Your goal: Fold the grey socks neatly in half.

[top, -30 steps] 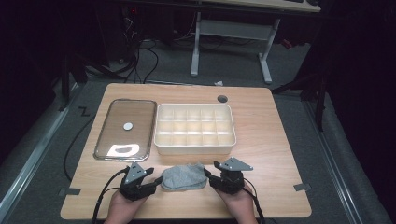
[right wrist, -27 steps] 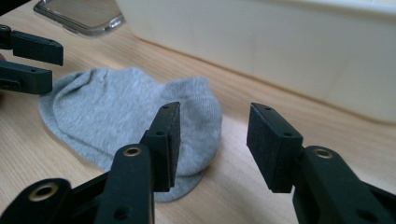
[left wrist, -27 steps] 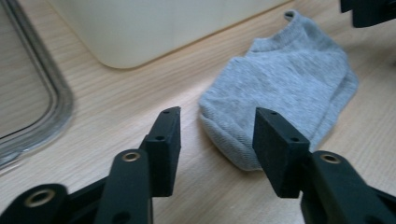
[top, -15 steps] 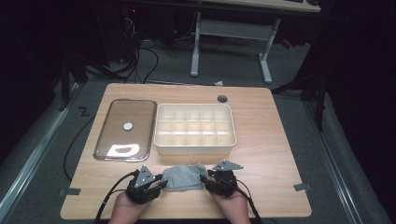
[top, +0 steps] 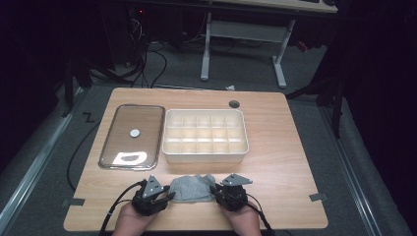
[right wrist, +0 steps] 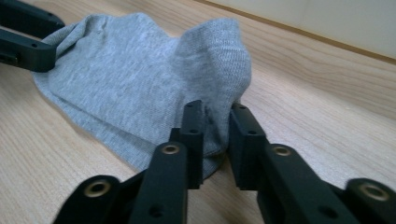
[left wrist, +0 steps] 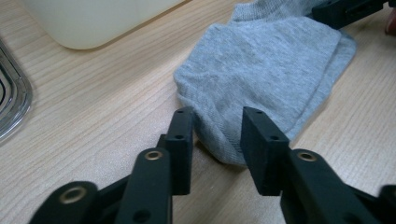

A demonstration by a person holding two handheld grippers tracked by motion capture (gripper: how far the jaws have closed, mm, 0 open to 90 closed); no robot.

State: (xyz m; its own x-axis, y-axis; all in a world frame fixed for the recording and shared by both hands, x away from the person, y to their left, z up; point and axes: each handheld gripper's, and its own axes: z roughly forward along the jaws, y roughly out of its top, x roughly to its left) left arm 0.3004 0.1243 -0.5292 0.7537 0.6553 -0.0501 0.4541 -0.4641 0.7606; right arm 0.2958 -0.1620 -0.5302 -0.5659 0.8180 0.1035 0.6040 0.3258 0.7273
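The grey sock (top: 193, 187) lies flat on the desk (top: 285, 167) near my edge, between my two tongs. My right tongs (right wrist: 215, 122) have just been closing and now pinch a raised fold of the sock's ribbed cuff between their pads; the right gripper view shows the cloth bunched up and squeezed there. My left tongs (left wrist: 217, 133) stand partly apart, their jaws on either side of the sock's rounded near edge; a gap shows between the cloth and the pads, so they do not press it. They have just been opening a little.

From the high view, the left tongs (top: 156, 194) and right tongs (top: 227, 191) sit at the sock's two ends, each topped by a grey three-cornered plate, my hands behind them. That view gives the layout but not the grip; the gripper views give the grip and the weave: a fine knit, soft and creased, with a tighter ribbed band at the cuff. The jaws are matte black with brass-coloured pins.

Beyond the sock stands a cream plastic box (top: 205, 154), rectangular, split into a grid of small compartments. Left of it lies a clear lid (top: 131, 136) with a shiny rim and a small round knob, glare on its surface. The desk is pale wood with a visible grain.
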